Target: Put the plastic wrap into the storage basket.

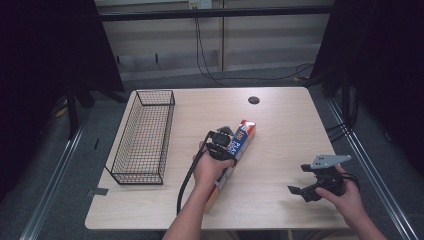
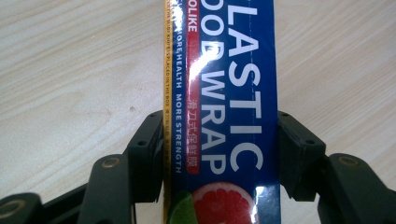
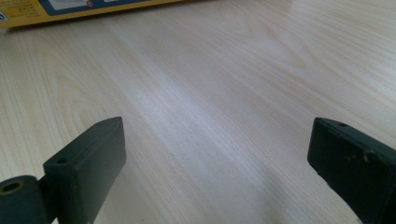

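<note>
A long blue and yellow plastic food wrap box (image 1: 243, 136) lies slantwise on the wooden table (image 1: 285, 120), near its middle. My left gripper (image 1: 223, 142) comes down on it from above. In the left gripper view the two black jaws press on both long sides of the box (image 2: 224, 84), so the left gripper (image 2: 219, 137) is shut on it. My right gripper (image 1: 299, 179) sits low near the table's front right, open, with bare wood between its jaws in the right gripper view (image 3: 217, 149). The box's yellow edge (image 3: 70, 11) crosses the top left of that view.
A black wire basket (image 1: 141, 176) stands along the table's left side, with nothing seen inside. A dark round cable hole (image 1: 253, 100) lies near the far edge. Cables hang behind the table, and dark curtains flank both sides.
</note>
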{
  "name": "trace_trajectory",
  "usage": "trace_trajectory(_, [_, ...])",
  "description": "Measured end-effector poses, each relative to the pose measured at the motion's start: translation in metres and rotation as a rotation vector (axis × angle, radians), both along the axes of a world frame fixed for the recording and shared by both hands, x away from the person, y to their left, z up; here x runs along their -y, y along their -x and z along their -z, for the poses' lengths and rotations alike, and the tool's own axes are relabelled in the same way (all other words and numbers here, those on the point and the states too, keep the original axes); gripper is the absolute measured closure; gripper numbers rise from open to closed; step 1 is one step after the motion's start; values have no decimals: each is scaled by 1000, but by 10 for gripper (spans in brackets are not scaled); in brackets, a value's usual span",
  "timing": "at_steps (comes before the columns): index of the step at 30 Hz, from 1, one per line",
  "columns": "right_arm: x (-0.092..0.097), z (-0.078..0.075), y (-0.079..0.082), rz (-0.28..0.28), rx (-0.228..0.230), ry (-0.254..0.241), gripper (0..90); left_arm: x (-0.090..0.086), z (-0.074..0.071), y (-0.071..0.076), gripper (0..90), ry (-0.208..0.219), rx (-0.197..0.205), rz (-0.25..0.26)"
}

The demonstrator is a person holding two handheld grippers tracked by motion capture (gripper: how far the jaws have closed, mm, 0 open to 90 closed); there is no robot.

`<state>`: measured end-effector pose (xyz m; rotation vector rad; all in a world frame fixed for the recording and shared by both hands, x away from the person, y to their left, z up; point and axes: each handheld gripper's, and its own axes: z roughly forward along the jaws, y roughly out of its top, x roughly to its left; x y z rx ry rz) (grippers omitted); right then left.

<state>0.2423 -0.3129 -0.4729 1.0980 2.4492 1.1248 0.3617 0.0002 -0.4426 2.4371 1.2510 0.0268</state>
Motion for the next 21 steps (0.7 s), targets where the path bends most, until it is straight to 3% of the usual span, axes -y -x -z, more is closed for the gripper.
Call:
trace_trajectory(10, [0,-1,-1,-3,7,-4,41,-12,-16,-1,429,-17,-22,-17])
trace_trajectory(21, [-1,-1,0,-7,10,-1,40,-25,-38,-2,431,-22,-13,-55])
